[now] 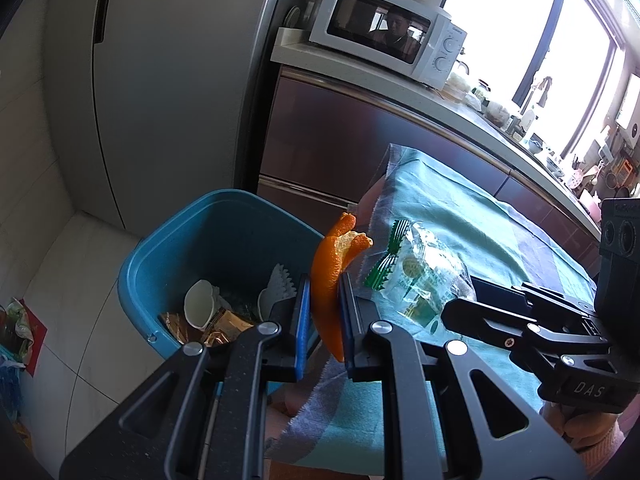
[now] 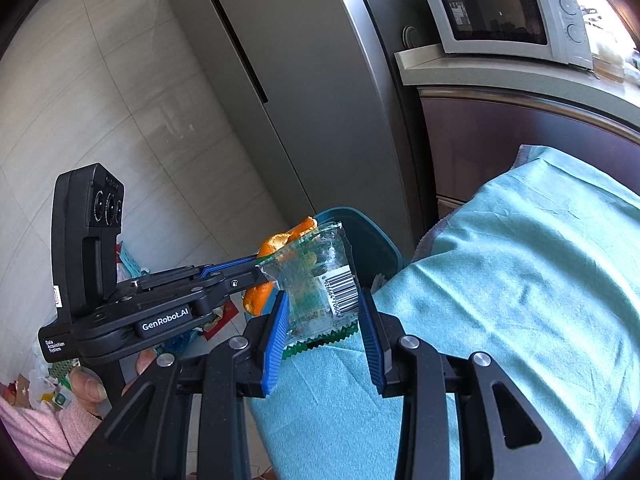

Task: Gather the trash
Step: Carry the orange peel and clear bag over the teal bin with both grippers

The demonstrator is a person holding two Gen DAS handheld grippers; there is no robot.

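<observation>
My left gripper [image 1: 325, 284] is shut on a curled orange peel [image 1: 326, 264], which stands upright between the blue pads, just right of the blue trash bin [image 1: 172, 248]. The bin holds white cups, gold wrappers and paper. My right gripper [image 2: 324, 296] is shut on a crumpled clear plastic wrapper [image 2: 320, 280] with green print and a barcode, held above the edge of the teal tablecloth [image 2: 520, 280]. In the left wrist view the wrapper [image 1: 420, 276] hangs at the right gripper [image 1: 460, 298], close beside the peel. In the right wrist view the left gripper [image 2: 260, 270], the peel [image 2: 256, 298] and the bin's rim [image 2: 376, 236] show.
A grey fridge [image 1: 168, 80] stands behind the bin, with cabinets and a white microwave [image 1: 388, 40] on the counter to its right. Bags and papers [image 1: 16, 332] lie on the tiled floor at the left. A hand in a pink sleeve [image 2: 48, 428] holds the left gripper.
</observation>
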